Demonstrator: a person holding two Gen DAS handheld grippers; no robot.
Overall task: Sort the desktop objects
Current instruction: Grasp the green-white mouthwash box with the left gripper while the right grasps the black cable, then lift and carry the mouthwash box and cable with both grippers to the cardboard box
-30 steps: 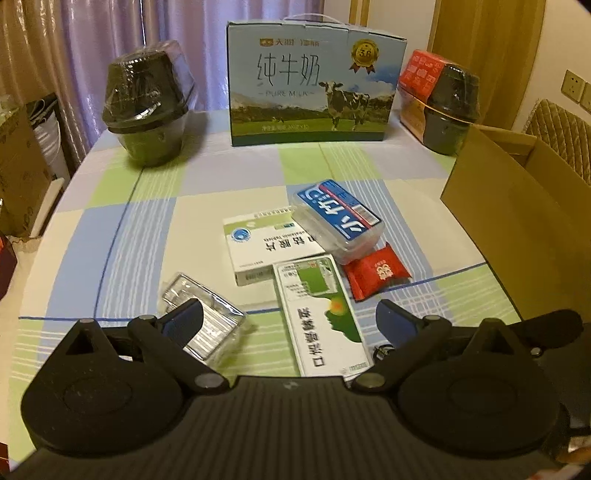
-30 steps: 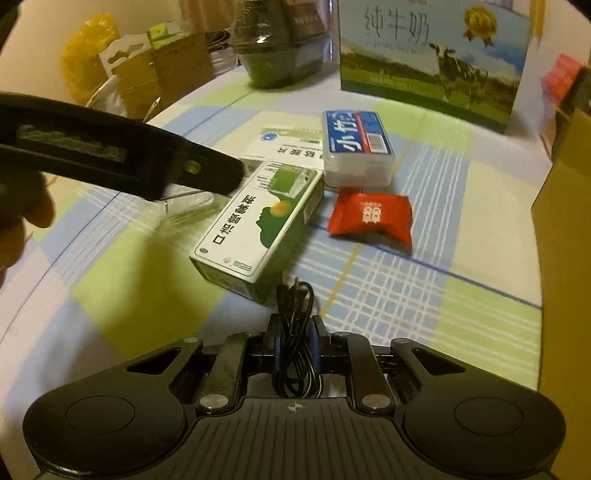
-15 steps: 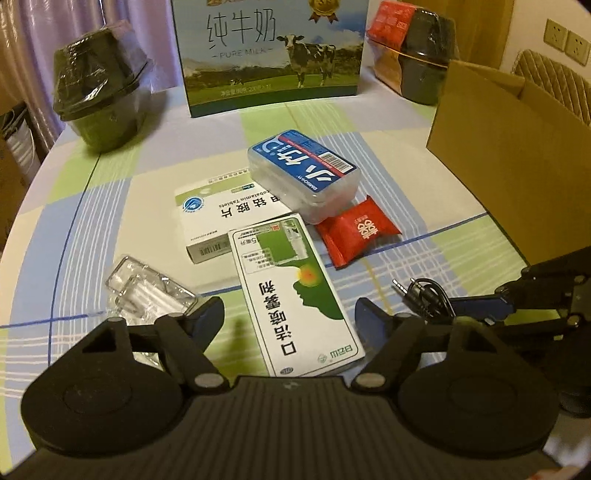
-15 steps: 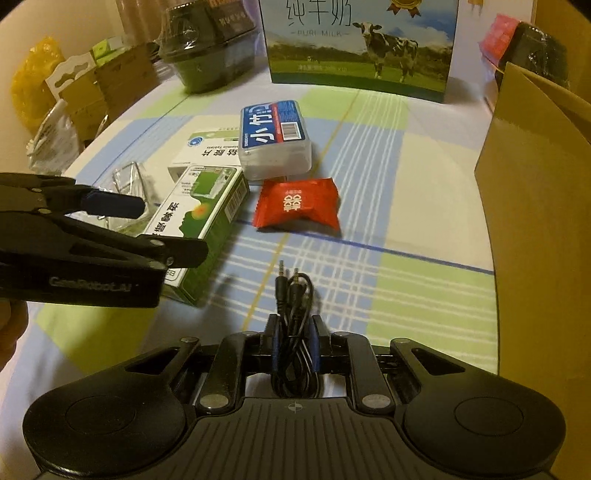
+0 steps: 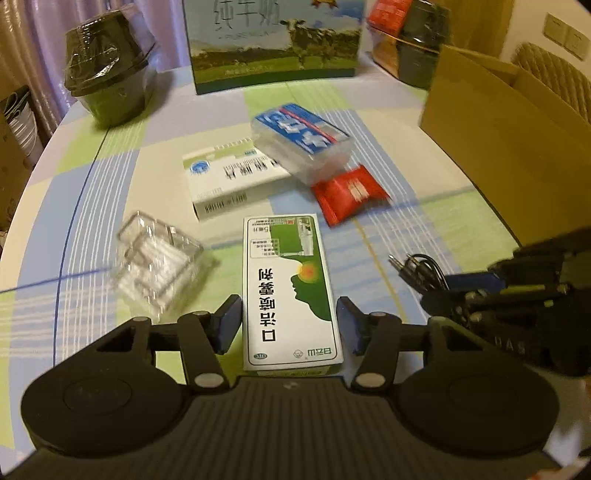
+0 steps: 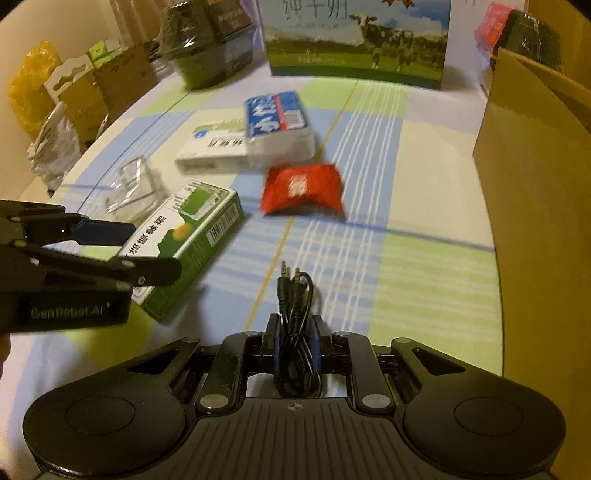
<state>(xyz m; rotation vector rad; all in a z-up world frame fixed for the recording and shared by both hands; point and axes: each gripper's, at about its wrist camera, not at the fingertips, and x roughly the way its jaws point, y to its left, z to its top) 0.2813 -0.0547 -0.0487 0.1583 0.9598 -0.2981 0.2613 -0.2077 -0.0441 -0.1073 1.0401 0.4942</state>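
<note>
Black grippers (image 6: 295, 345), blue-padded fingers (image 5: 226, 325)

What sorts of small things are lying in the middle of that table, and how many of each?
Cardboard medicine boxes: 2 (green-and-white box, white box)
Clear plastic cases: 2 (blue-labelled case, empty clear case)
Red snack packet: 1
Black audio cable, held in the right gripper: 1
Total: 6

A pure-milk carton (image 5: 275, 40) printed with a cow stands at the far edge of the counter (image 5: 110, 173), which wears a checked cloth of blue, green and cream. 2 dark plastic-wrapped bowls flank it: 1 at far left (image 5: 107, 85), 1 at far right (image 5: 421, 55) against a red pack (image 5: 388, 11). Beyond the counter's left rim, small cardboard boxes (image 6: 107, 81) and a yellow bag (image 6: 31, 81) crowd together. Purple curtains (image 5: 48, 22) hang behind.
</note>
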